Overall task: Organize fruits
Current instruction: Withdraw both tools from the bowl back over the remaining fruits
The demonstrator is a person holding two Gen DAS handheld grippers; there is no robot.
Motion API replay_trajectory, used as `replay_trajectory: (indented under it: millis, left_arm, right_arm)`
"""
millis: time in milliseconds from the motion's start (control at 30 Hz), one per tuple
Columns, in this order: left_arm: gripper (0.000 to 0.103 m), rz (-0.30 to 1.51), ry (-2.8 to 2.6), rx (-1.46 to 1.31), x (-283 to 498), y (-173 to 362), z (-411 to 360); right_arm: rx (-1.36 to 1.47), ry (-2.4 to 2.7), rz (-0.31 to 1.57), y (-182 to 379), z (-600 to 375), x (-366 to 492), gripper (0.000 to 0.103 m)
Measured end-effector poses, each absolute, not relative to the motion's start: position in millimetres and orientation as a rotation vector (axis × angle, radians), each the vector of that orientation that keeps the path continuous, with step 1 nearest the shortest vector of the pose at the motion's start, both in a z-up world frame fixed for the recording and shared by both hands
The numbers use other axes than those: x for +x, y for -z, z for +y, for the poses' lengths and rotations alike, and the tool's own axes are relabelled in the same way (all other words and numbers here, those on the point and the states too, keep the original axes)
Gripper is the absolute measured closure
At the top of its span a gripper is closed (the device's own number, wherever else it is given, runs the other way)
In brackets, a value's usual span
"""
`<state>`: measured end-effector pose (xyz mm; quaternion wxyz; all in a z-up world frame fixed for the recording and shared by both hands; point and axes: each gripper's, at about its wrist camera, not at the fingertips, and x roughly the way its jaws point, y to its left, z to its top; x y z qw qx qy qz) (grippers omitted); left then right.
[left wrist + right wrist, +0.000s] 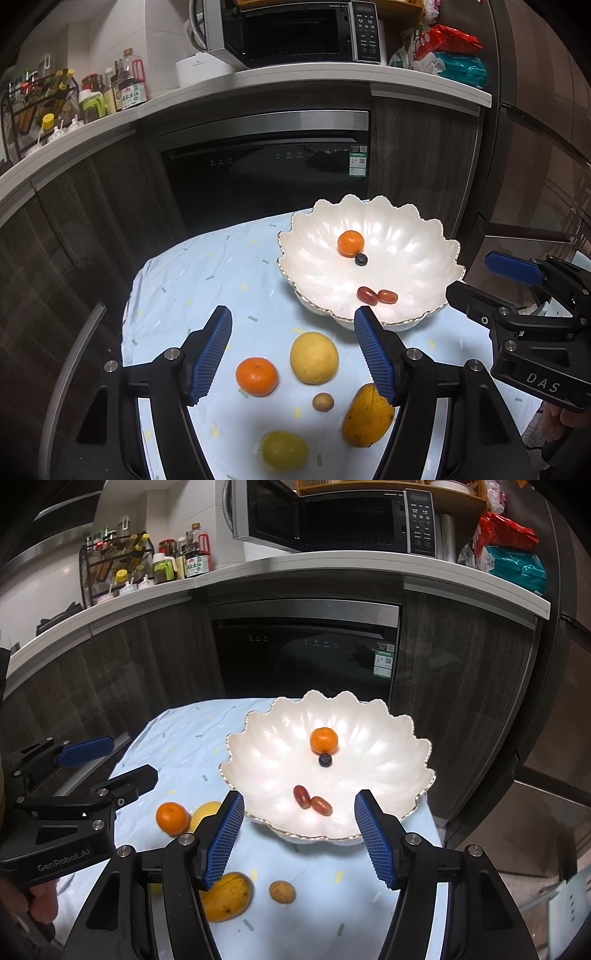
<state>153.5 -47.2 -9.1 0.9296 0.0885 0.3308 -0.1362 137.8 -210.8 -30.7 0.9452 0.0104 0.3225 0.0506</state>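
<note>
A white scalloped bowl (413,258) (266,753) holds a small orange (350,243) (323,740), a blueberry (361,260) (325,760) and two red grapes (367,295) (302,796). On the blue cloth lie an orange (256,376) (171,818), a yellow lemon (314,357) (207,814), a small brown longan (323,401) (282,891), a mango (365,415) (227,896) and a green fruit (284,450). My left gripper (291,354) is open and empty above the loose fruits. My right gripper (299,836) is open and empty at the bowl's near rim.
The small table with the blue cloth (207,280) stands before a dark dishwasher (266,170). Above it a white counter (258,81) carries a microwave (288,29), sauce bottles (129,85) and snack bags (450,55). The table's edges drop off left and right.
</note>
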Motion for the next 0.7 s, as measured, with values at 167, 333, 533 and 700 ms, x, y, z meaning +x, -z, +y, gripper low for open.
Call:
replay_trajectory:
  millis: [167,333,533,700]
  left_arm:
    - [0.029,0.664,0.265,0.182,145.0,9.1,-40.2]
    - [0.029,0.669,0.257,0.179,139.2,12.3,-33.3]
    - [0.025,0.677,0.244,0.170,131.8,16.7,-23.4]
    - [0.023,0.676,0.236,0.173,125.3,20.0,-16.8]
  right_arm:
    - [0.013,-0.107,0.660,31.0,-206.1,133.8,0.040]
    - [0.005,-0.117,0.666,33.3,-197.6,128.7,0.040]
    - [-0.010,-0.121,0.677,38.2,-188.7,123.4,0.034]
    - [-0.019,-0.125,0.686,41.8,-182.6,120.0,0.032]
